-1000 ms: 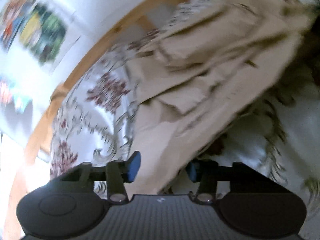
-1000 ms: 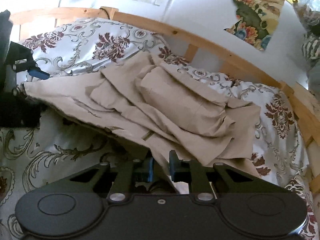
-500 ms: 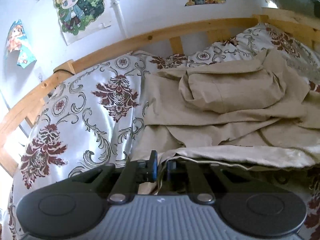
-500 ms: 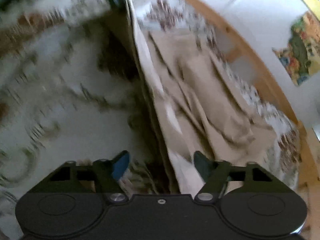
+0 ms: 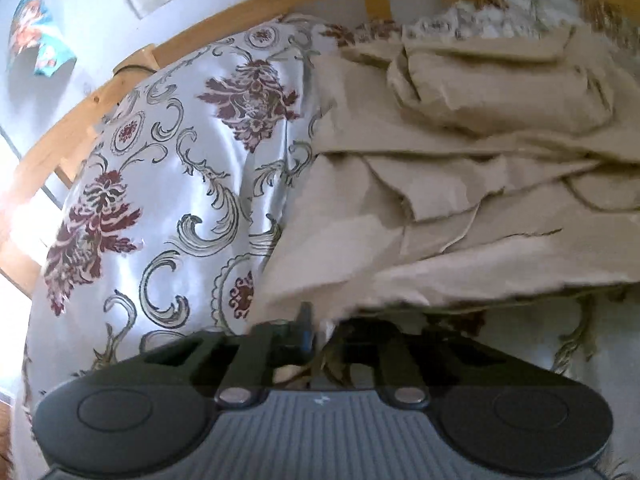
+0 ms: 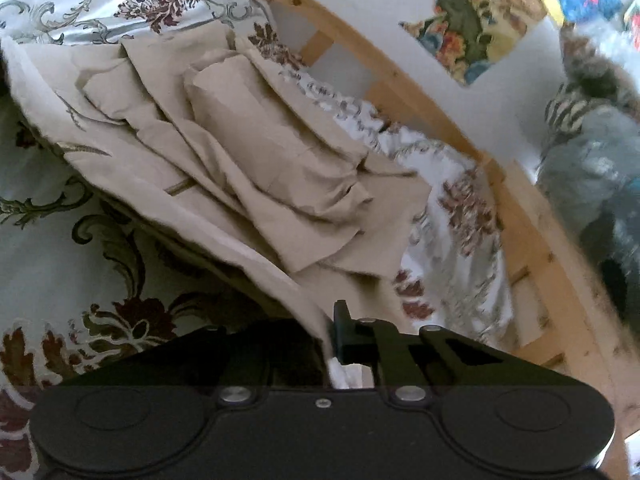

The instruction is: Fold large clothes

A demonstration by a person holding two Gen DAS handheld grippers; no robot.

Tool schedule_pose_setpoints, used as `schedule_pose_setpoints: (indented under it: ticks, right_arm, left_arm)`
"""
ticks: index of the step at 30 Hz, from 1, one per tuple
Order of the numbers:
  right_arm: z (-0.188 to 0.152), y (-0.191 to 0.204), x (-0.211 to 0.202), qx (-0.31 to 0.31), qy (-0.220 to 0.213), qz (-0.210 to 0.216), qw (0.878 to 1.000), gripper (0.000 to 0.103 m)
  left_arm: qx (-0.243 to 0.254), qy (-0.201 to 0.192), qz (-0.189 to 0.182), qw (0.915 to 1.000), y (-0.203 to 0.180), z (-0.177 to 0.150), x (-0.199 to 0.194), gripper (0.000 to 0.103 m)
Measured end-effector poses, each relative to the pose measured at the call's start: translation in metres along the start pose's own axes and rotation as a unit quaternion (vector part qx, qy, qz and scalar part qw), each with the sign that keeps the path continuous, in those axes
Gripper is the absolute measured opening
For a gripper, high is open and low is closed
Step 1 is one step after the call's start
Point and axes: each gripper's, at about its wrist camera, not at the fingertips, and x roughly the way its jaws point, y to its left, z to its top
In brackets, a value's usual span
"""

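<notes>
left claw (image 5: pixel 316 330): closing on beige garment (image 5: pixel 460 208) edge | right claw (image 6: pixel 332 332): closing on same garment's hem | garment rumpled on floral bedspread (image 5: pixel 192 168)

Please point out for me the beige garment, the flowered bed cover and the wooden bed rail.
beige garment (image 6: pixel 280 152): right wrist view, on the folded bundle on top.
flowered bed cover (image 5: pixel 172 184): left wrist view, on the shiny part left of the garment.
wooden bed rail (image 6: pixel 404 84): right wrist view, on the curved top rail.
</notes>
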Motion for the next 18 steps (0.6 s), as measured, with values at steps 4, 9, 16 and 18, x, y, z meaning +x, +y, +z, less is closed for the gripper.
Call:
schedule_pose_setpoints:
  ticks: [4,9,16,18]
  right_arm:
    - [0.004,0.002,-0.020,-0.025,-0.041,-0.044,0.998,0.007]
    - [0.000,-0.023,-0.063,-0.038,-0.071,-0.072,0.994,0.006]
    - [-0.013,-0.054,-0.105,-0.086,-0.077,-0.024,0.993,0.007]
    - [-0.012,-0.054,-0.092,-0.090,-0.076,-0.023,0.993,0.008]
  left_arm:
    - [-0.024,-0.062,-0.012,0.9977,0.015,0.003,-0.037,0.003]
    - [-0.013,-0.127,-0.048,0.9906,0.040,0.015,-0.104,0.003]
    - [0.032,-0.126,-0.075,0.9887,0.041,0.021,-0.124,0.003]
    - [0.030,-0.123,-0.066,0.9898,0.038,0.028,-0.107,0.003]
